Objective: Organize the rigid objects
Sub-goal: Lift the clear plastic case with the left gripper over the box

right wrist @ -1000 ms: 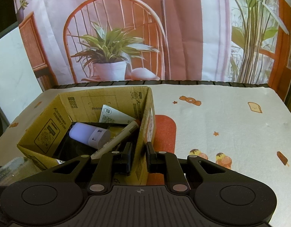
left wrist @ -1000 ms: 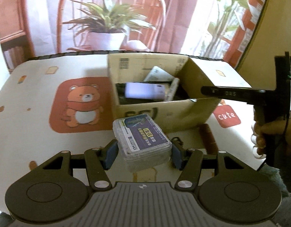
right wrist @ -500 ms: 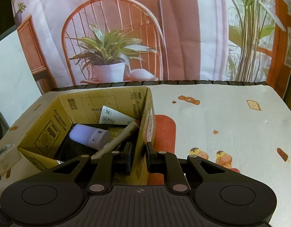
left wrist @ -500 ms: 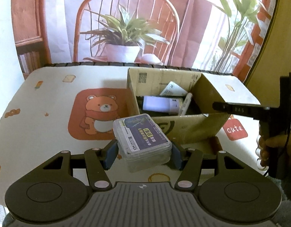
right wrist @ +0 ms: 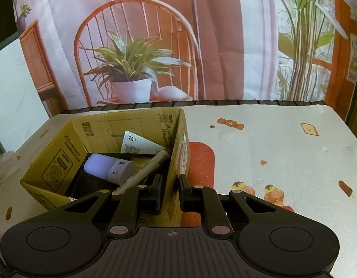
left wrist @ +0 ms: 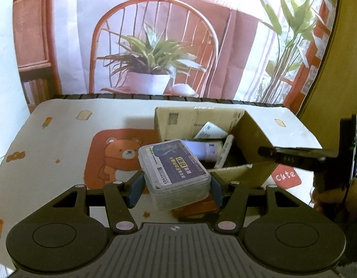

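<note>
Clearly the left gripper [left wrist: 176,188] is clamped on a clear plastic case [left wrist: 175,173] with a dark label, held off the tablecloth [left wrist: 51,153] just in front of the cardboard box [left wrist: 197,118], presumably so it can clear the near wall and go in. Inside the box lie a white cylinder [right wrist: 109,169], a marker [right wrist: 148,169] and a paper packet [right wrist: 139,143]. Further right, the right gripper [right wrist: 171,191] is pinched together on the box's side wall [right wrist: 178,159], one finger inside and one outside, apparently to steady the box.
</note>
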`<act>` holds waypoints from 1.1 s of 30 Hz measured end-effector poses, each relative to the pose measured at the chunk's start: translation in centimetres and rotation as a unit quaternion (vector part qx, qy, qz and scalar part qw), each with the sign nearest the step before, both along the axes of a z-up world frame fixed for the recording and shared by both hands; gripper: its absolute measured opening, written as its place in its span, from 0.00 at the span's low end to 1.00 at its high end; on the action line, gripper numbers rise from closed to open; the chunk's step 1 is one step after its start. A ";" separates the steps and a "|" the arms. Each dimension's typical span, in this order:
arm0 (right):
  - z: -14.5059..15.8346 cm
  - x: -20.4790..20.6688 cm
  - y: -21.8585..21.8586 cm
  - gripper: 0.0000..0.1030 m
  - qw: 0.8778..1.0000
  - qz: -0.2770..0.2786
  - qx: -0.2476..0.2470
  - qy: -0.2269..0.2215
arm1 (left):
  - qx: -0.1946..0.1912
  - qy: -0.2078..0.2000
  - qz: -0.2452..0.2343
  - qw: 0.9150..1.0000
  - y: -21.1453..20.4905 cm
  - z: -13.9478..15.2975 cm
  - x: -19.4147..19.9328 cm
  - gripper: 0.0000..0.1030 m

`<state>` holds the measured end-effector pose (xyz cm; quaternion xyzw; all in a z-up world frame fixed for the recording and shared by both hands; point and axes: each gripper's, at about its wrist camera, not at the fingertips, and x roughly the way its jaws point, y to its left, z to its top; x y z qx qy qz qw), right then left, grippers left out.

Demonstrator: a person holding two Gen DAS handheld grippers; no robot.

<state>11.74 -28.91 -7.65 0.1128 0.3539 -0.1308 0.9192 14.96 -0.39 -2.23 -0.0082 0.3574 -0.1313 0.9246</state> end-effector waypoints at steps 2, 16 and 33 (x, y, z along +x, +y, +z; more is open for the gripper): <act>0.0 0.0 0.0 0.13 1.000 0.000 0.001 0.000 | 0.001 -0.004 -0.005 1.000 -0.4 0.2 0.5 0.60; -0.2 -0.2 -0.1 0.13 1.000 -0.003 0.007 -0.007 | 0.019 -0.002 -0.028 0.999 -4.9 -0.7 6.3 0.60; -0.2 -0.2 -0.2 0.14 1.000 -0.003 0.011 -0.010 | 0.102 0.039 -0.059 0.992 -8.2 -4.2 11.0 0.60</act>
